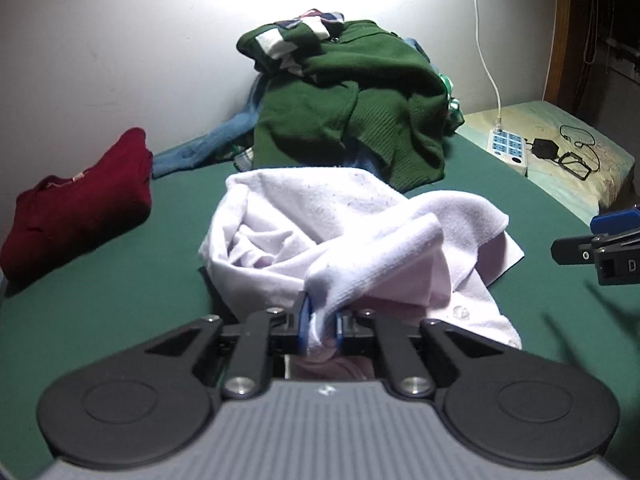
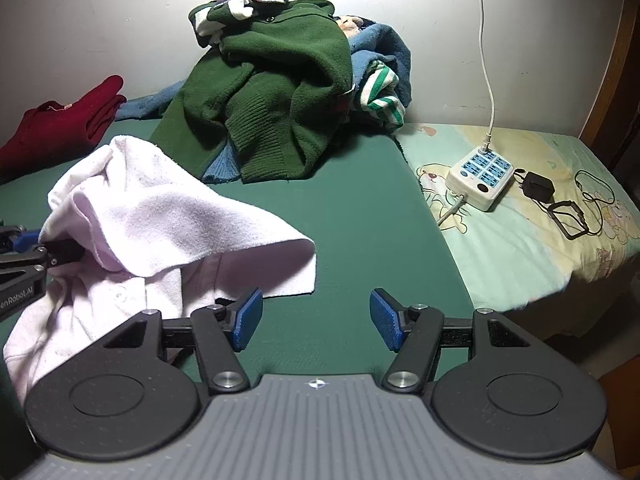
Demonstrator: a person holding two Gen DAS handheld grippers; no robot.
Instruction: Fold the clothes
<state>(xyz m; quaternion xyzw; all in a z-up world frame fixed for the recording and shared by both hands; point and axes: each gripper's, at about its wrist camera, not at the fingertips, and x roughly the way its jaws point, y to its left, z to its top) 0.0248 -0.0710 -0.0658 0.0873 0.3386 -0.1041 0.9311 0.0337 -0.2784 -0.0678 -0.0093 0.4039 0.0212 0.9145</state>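
Pale pink shirt in left hand-held gripper

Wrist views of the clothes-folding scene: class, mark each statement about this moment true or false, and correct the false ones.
1. The left gripper is shut on the pale pink shirt. True.
2. The right gripper is also clamped on the shirt. False: its jaws stand open over the bare green cloth.
3. The red garment lies folded, apart from the heap. True.
4. The green sweater lies flat and folded. False: it is crumpled on top of the heap of clothes by the wall.
5. The power strip sits on the green cloth. False: it rests on the patterned sheet beside it.
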